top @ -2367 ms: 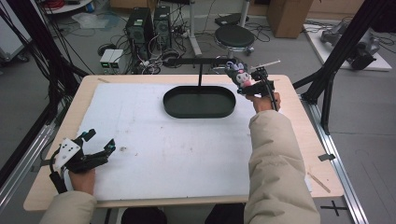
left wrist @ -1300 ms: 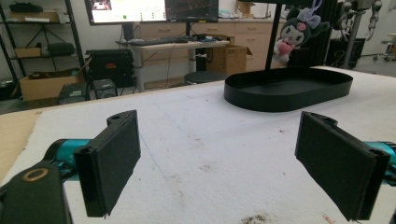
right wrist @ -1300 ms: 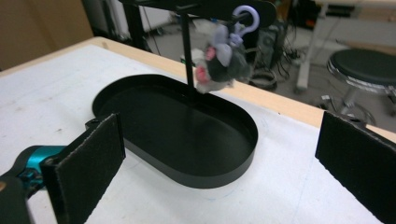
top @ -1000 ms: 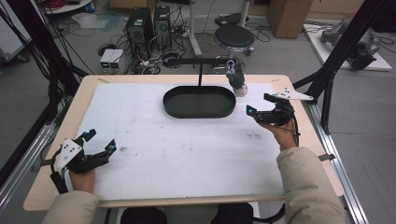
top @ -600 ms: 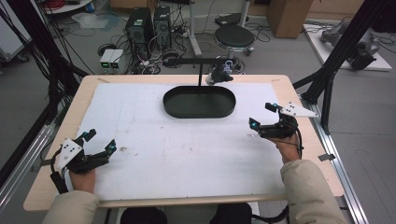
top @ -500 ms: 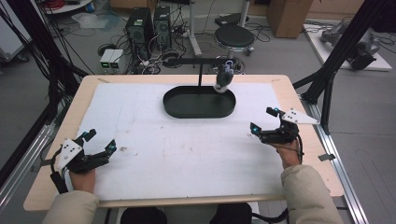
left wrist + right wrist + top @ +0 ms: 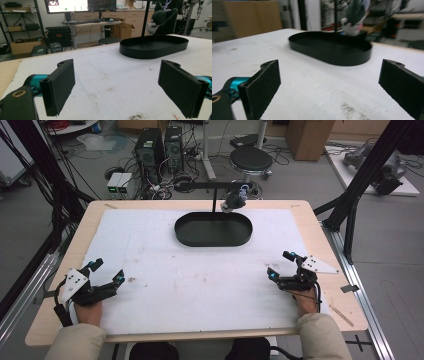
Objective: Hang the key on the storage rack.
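High view: plush toy [image 7: 233, 200] hangs from stand [image 7: 214, 190] above far rim of black tray [image 7: 213, 229]; earlier it was in right gripper [image 7: 286, 265], now withdrawn to near right of bench [image 7: 320, 235], empty. Left gripper [image 7: 106, 271] unmoved, near left. Hanging looks done.

Left gripper view: jaws apart, nothing between.

Right gripper view: jaws wide, just eased inward, nothing between; toy beyond tray.

Right claw [image 7: 329, 85] with black padded jaws standing wide apart, nothing between them, low over the white-covered counter [image 7: 312, 85]. Beyond, an oval black tray [image 7: 332, 48]; behind it a blurred plush toy [image 7: 355, 17] beside a thin post [image 7: 335, 15].
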